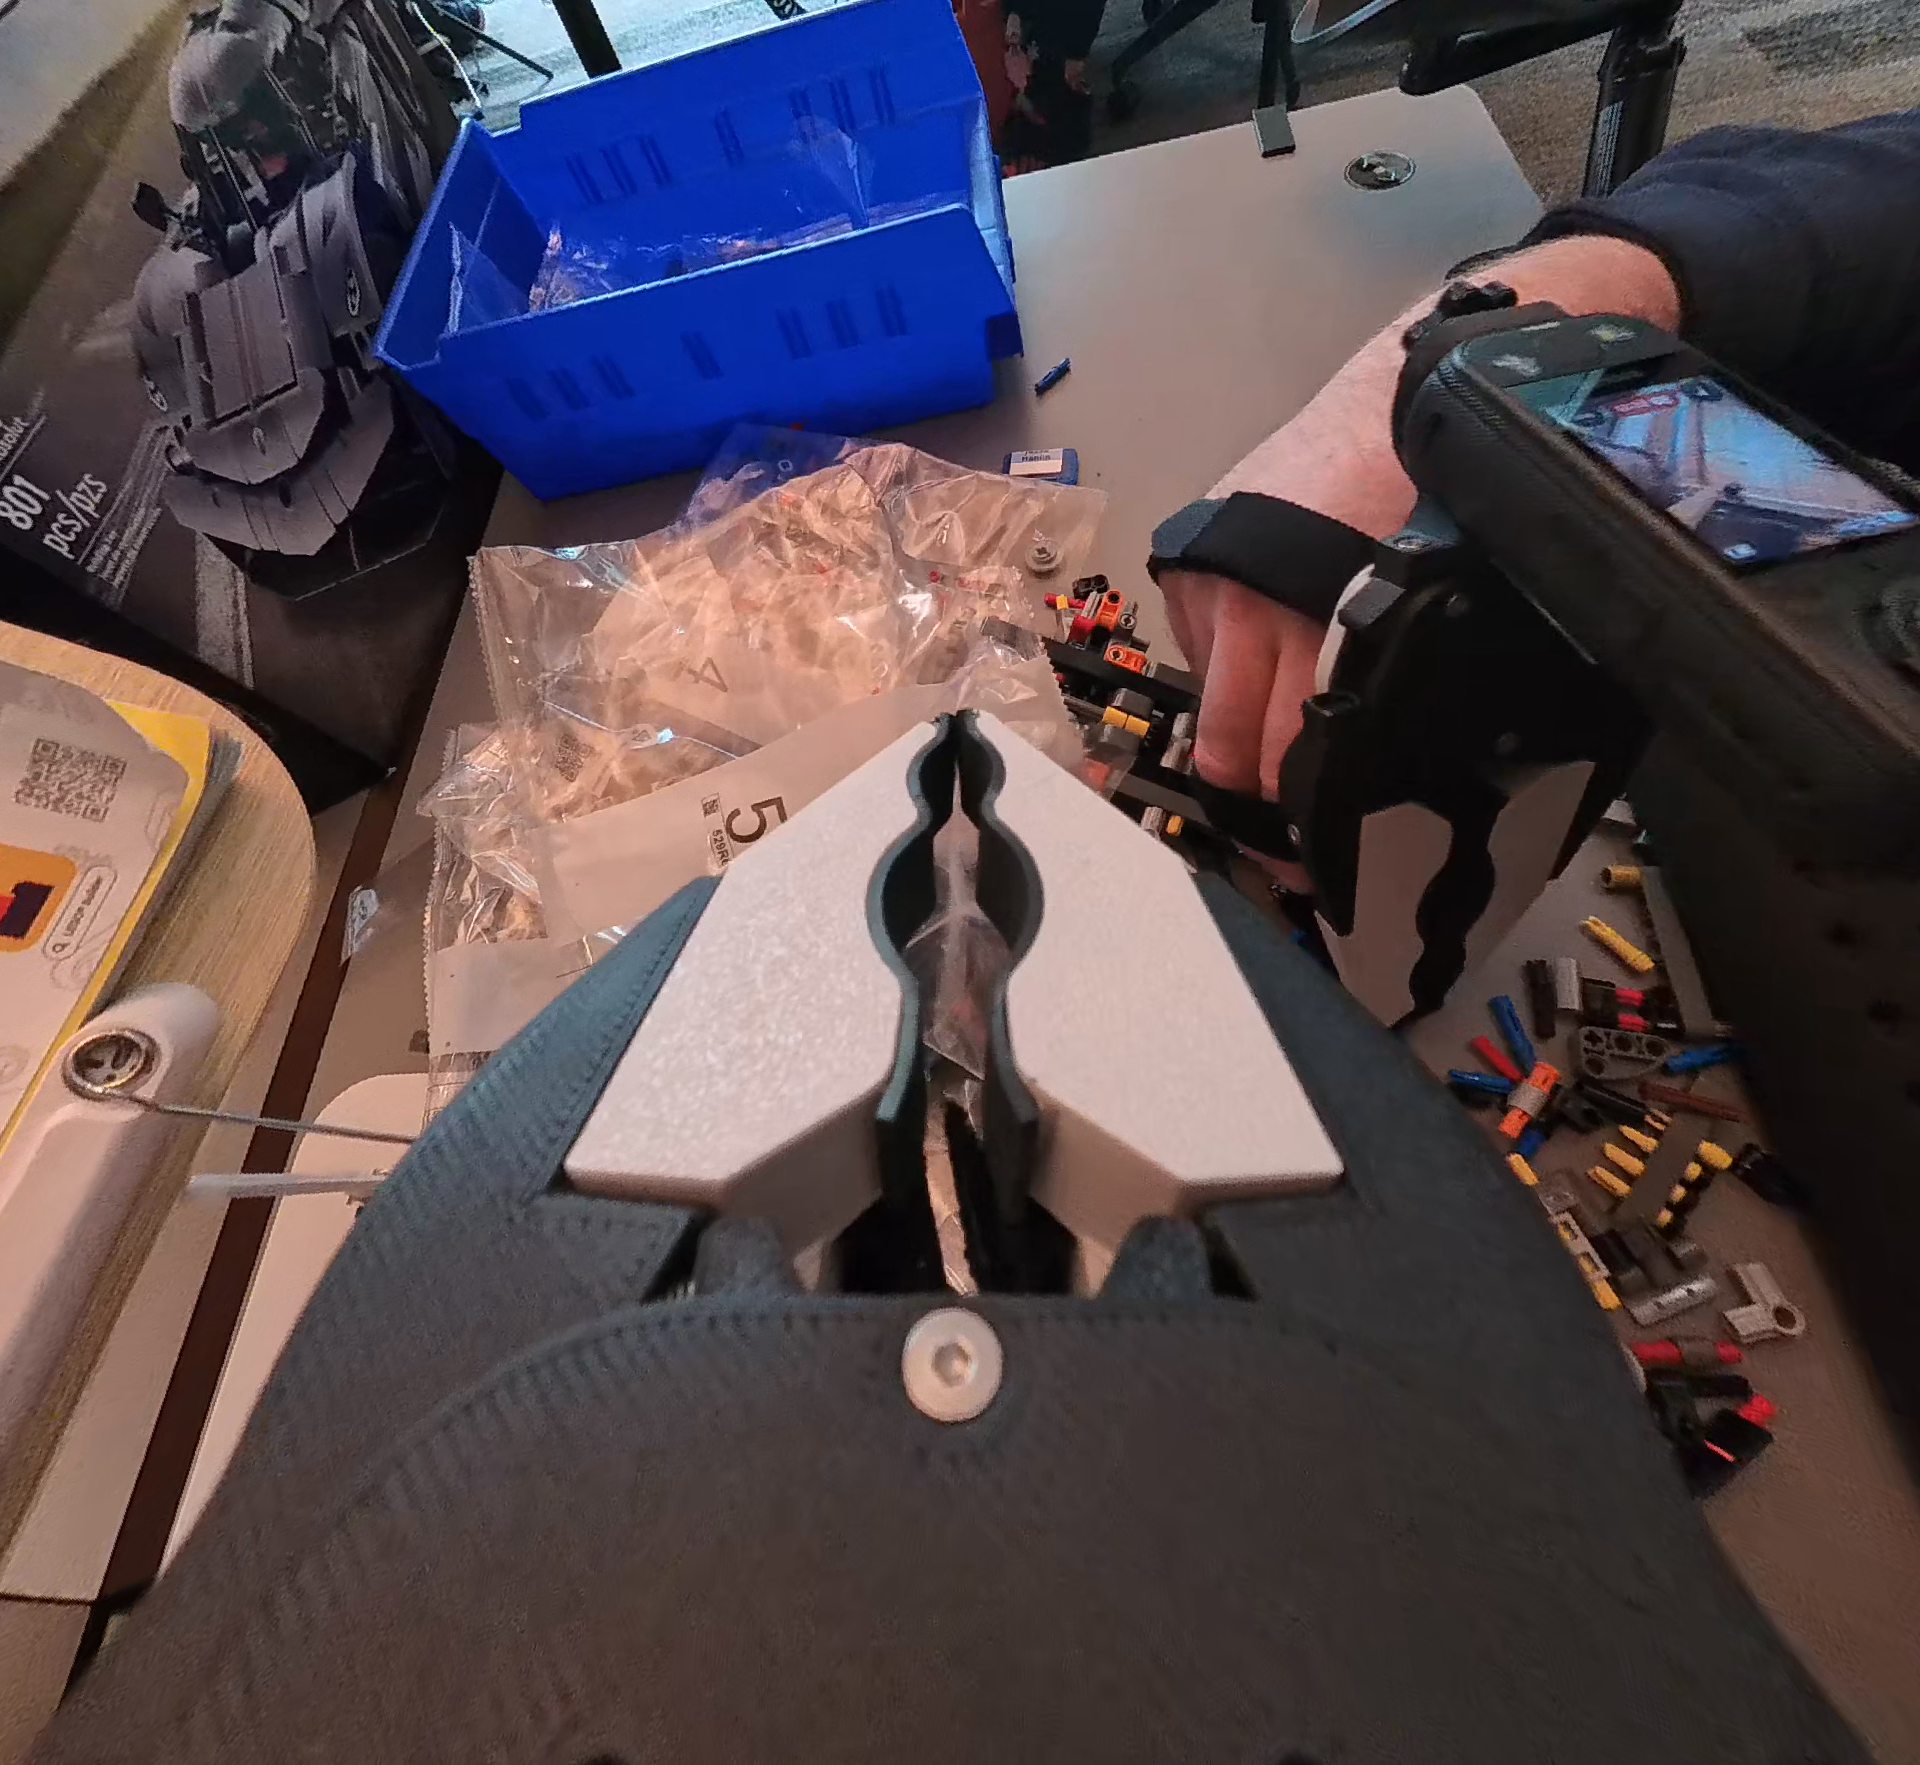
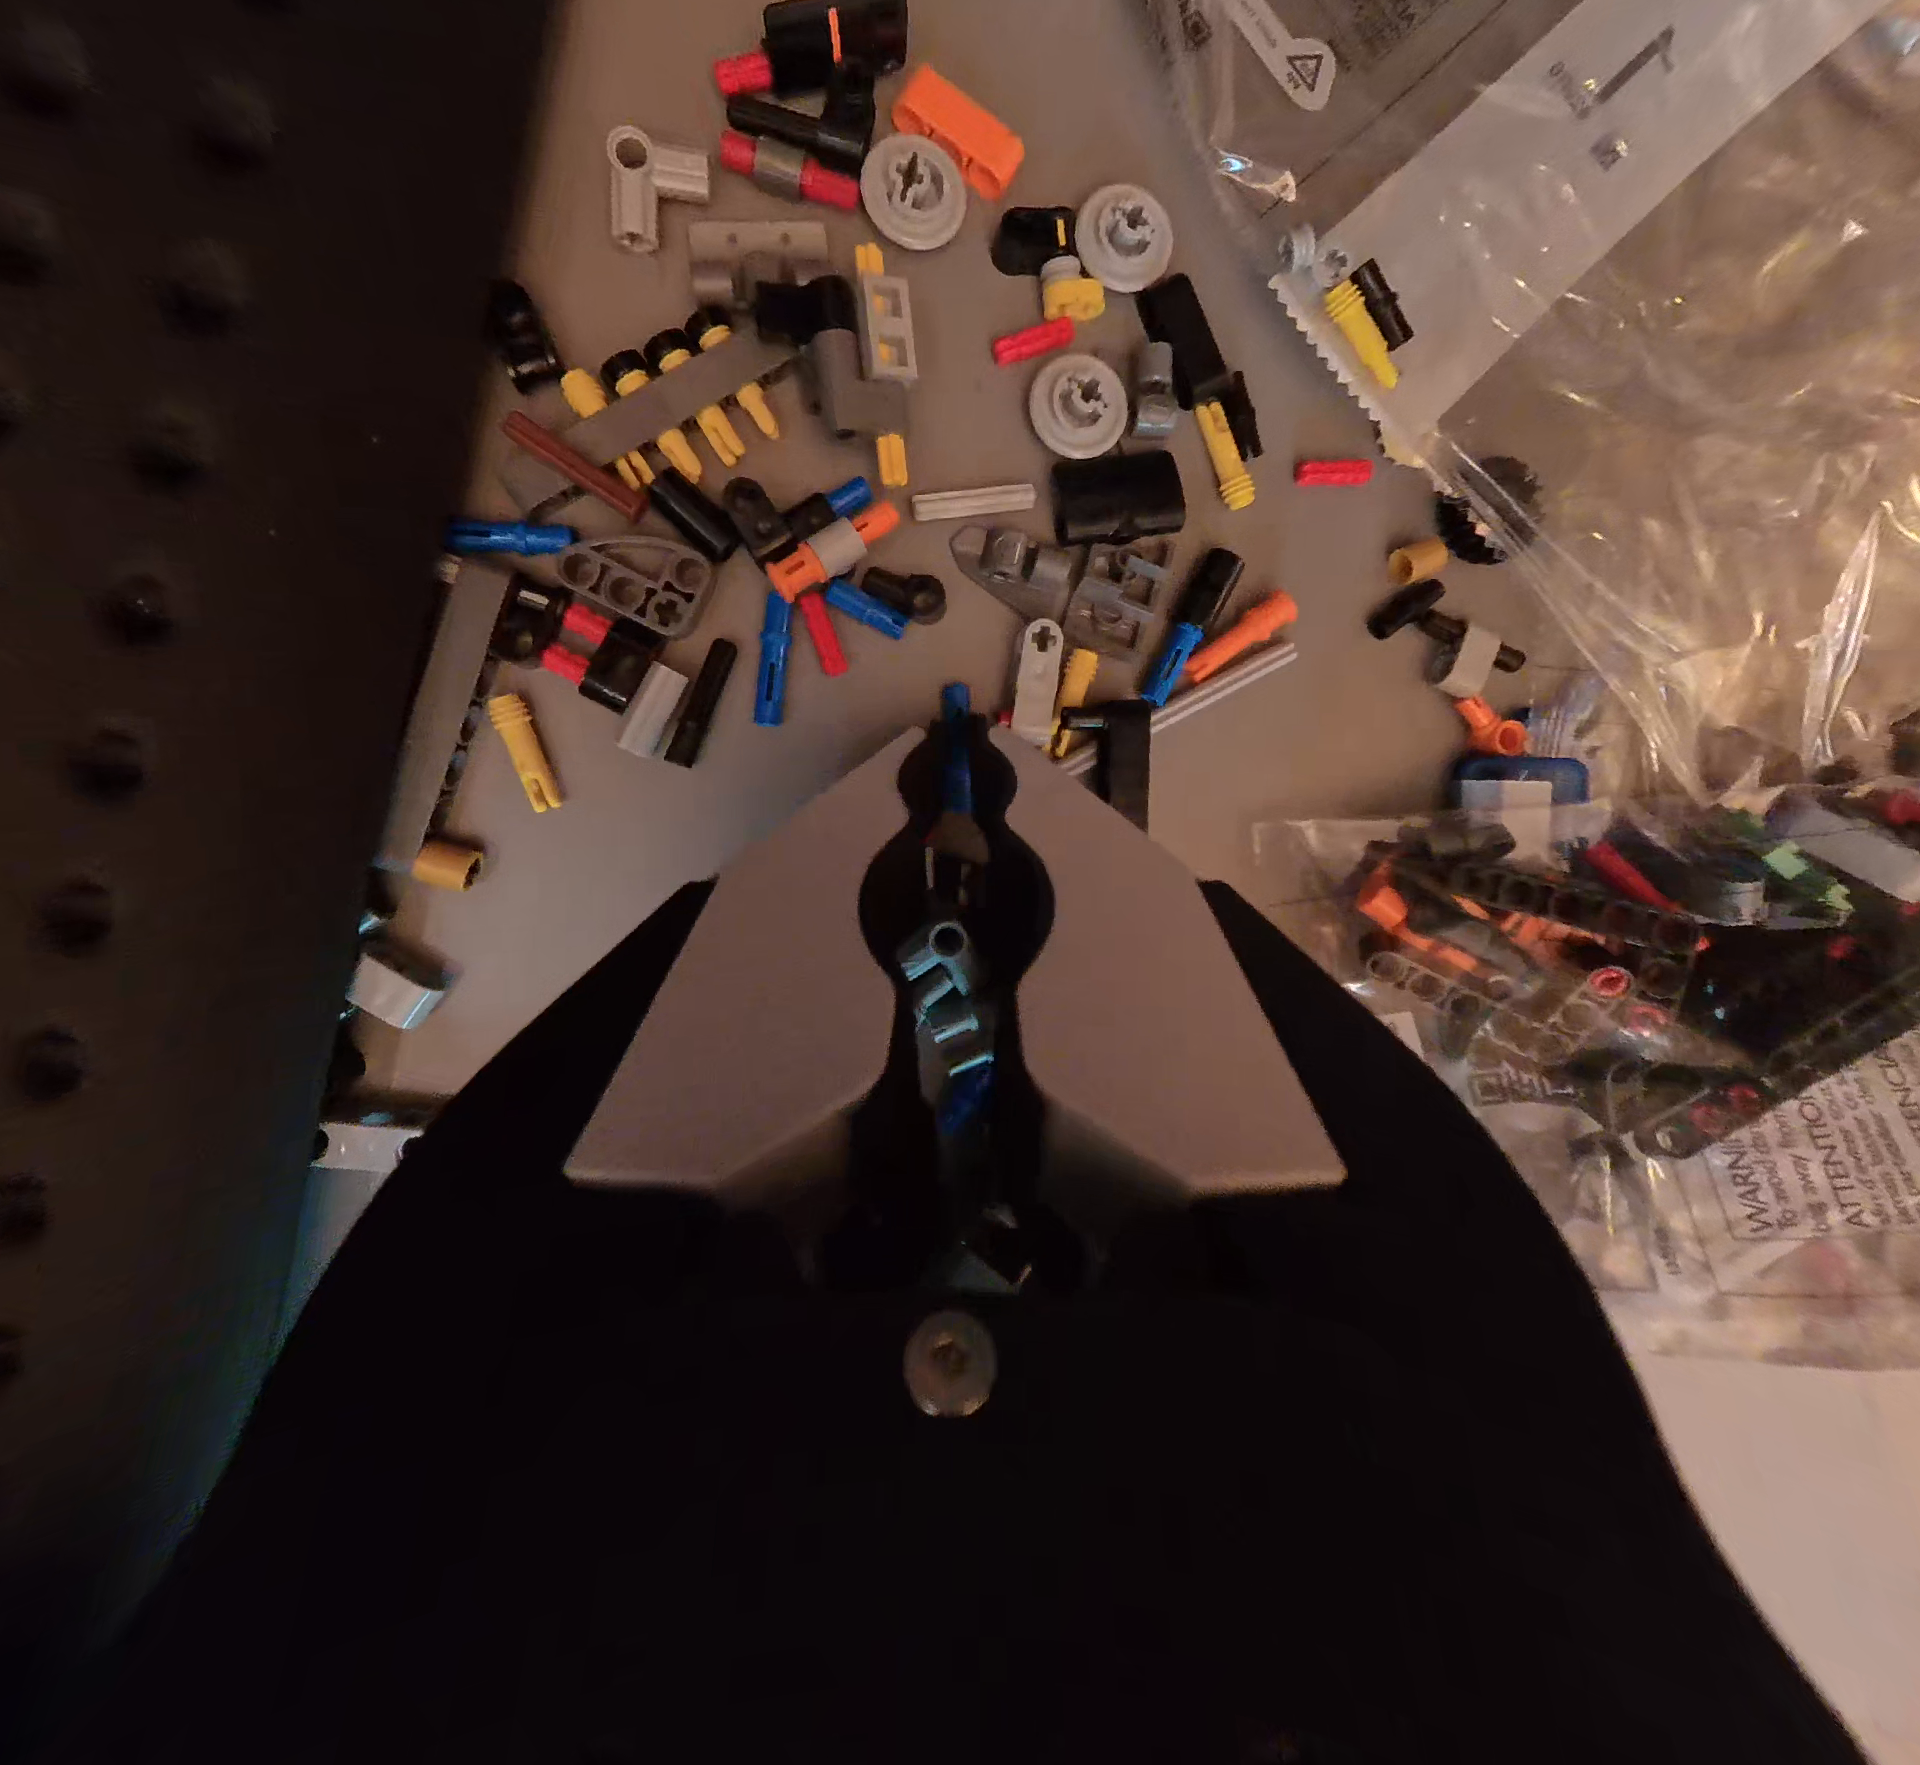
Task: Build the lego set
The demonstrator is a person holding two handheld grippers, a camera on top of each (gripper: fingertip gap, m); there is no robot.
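Right tongs (image 2: 954,744) grip a blue pin (image 2: 956,728), its long axis along the fingers; left tongs (image 1: 956,728), closed and empty, hang farther from the loose pieces (image 2: 831,427) on the desk (image 2: 665,842).

The left claw (image 1: 954,728) is covering much of the clear plastic bags (image 1: 769,614) lying below the blue bin (image 1: 707,261), and whether anything is pinched at its closed tips is not showing. Right of the blue bin, a hand (image 1: 1278,614) and the right claw (image 1: 1382,905) are hiding most of a dark assembly (image 1: 1122,707). The frame edge is cutting off the set's box (image 1: 208,313) left of the blue bin. In the right wrist view, the right claw's fingers are hiding most of a blue pin (image 2: 956,749); the bagged parts (image 2: 1621,967) are blurring together.
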